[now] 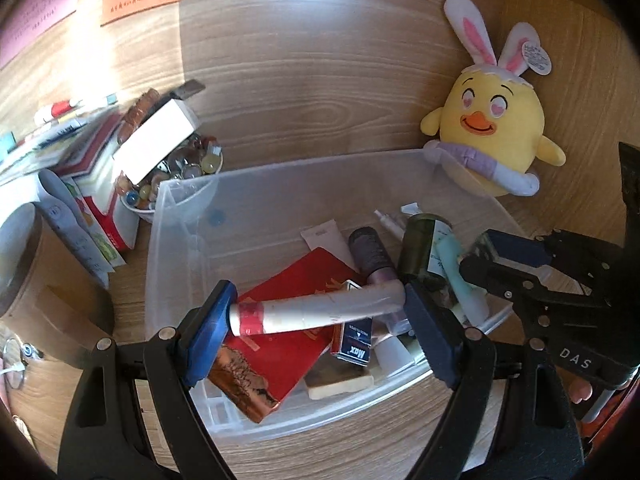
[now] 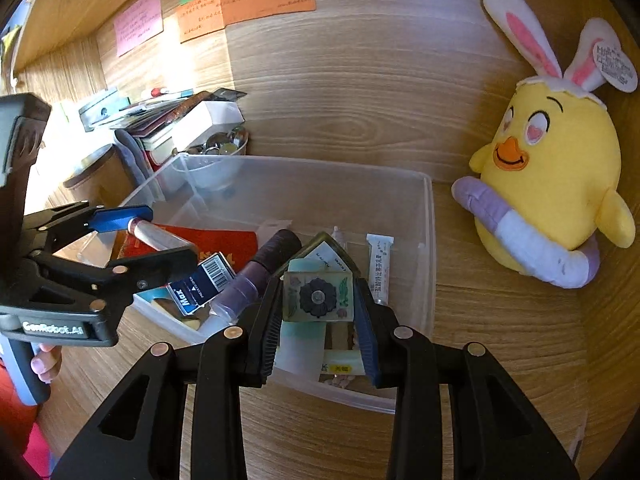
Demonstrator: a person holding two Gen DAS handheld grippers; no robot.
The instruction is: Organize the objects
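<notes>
In the left wrist view, the left gripper (image 1: 320, 312) holds a white tube with a red band (image 1: 316, 312) end to end between its wide fingers. The tube's long axis runs across the span from pad to pad, above the clear plastic bin (image 1: 180, 240) on the desk (image 1: 320, 80).

In the right wrist view, the right gripper (image 2: 320, 312) has its fingers closed on a small flower-patterned box (image 2: 318, 296), which hangs over the near right part of the same bin. Probably both things only need lowering and release.
</notes>
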